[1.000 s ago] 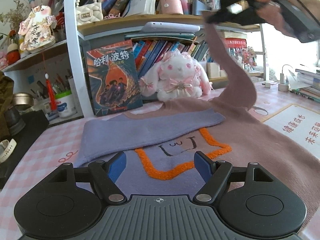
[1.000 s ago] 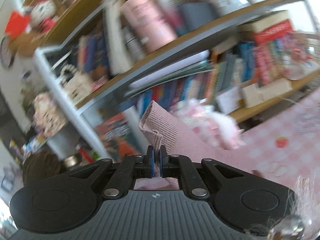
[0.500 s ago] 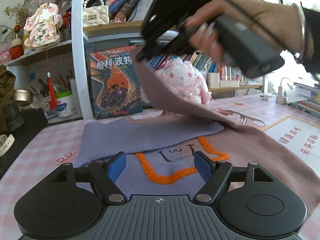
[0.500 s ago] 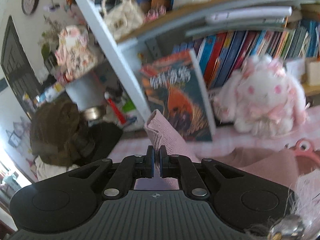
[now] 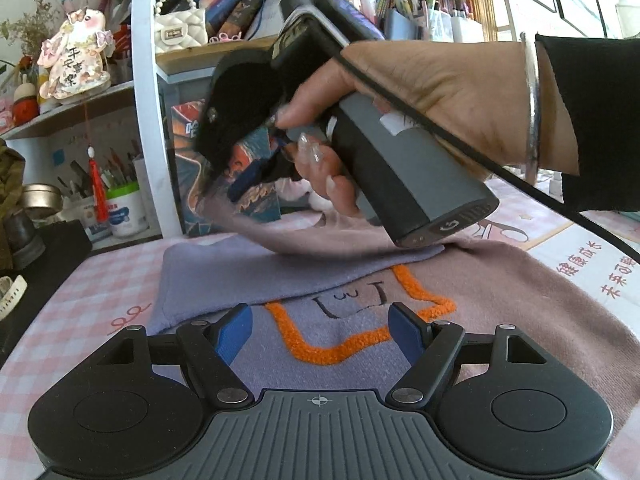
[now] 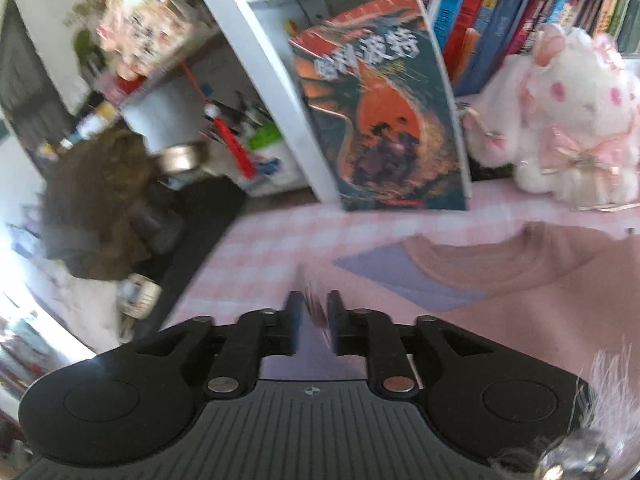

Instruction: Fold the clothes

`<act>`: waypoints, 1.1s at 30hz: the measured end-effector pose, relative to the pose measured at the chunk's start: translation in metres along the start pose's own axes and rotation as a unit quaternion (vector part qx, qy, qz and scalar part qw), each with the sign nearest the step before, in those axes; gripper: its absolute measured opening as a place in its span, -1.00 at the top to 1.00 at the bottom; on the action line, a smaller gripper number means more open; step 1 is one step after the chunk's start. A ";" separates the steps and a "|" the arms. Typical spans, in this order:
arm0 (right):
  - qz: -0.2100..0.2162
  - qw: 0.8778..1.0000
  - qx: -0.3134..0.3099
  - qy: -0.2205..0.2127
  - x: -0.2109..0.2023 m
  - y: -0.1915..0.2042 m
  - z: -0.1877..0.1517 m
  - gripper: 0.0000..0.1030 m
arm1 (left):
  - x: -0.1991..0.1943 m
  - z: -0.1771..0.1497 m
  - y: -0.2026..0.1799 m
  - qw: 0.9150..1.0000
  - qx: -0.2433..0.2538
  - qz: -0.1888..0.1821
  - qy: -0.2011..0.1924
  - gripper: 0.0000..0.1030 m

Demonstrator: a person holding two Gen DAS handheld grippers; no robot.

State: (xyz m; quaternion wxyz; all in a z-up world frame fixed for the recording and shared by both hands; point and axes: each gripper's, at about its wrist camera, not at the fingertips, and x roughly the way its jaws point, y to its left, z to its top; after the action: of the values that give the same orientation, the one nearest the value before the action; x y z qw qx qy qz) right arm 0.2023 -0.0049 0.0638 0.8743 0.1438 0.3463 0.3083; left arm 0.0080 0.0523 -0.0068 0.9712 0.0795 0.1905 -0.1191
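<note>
We see the sweater lying flat on the pink checked desk, front up, its long axis running from near us toward the bookshelf, neckline at the far end. One lilac sleeve is folded across the chest, lying crosswise, left to right, above the orange-outlined patch. The mauve sleeve hangs in a sagging arc over that folded one, blurred, with its end toward the right tool.

To the left of the sweater the desk shows bare check cloth up to a black mat at the edge; at the far side a standing book and a plush rabbit sit close behind the neckline.

Our left tool hovers low over the chest patch, its blue pads spread wide, gripping nothing. Our right tool, held in the right hand above the sweater, has its jaws slightly parted; a blurred scrap of fabric shows between them, and we cannot tell whether they grip it.
</note>
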 end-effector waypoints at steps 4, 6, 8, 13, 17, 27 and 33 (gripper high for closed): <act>0.038 0.999 -0.001 -0.015 -0.014 0.001 0.004 0.22 | 0.001 0.000 0.002 1.000 -0.005 0.000 0.002 -0.50; 0.039 0.999 -0.003 -0.020 -0.025 -0.001 0.005 0.22 | 0.001 0.000 0.003 1.000 -0.008 0.002 0.003 -0.50; 0.037 0.999 0.005 -0.024 -0.037 -0.008 0.002 0.22 | 0.000 0.000 0.003 1.000 -0.008 0.005 0.004 -0.50; 0.010 1.000 0.009 -0.026 -0.066 -0.024 -0.022 0.22 | 0.000 0.000 0.000 1.000 0.003 0.011 0.006 -0.50; -0.015 0.999 -0.005 -0.031 -0.093 -0.034 -0.047 0.22 | 0.000 -0.001 0.002 1.000 0.000 0.015 0.007 -0.50; -0.073 0.995 -0.043 -0.052 -0.171 -0.064 -0.128 0.20 | -0.002 -0.001 0.001 0.999 0.002 0.038 0.002 -0.50; -0.090 0.994 -0.029 -0.060 -0.208 -0.081 -0.169 0.20 | -0.021 -0.003 -0.004 0.997 0.007 0.062 -0.037 -0.50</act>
State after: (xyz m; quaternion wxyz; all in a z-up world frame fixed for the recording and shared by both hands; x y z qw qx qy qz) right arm 0.0021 -0.1938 0.0123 0.9212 0.1049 0.2961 0.2296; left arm -0.0129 0.0535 -0.0021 0.9825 0.0937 0.1481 -0.0625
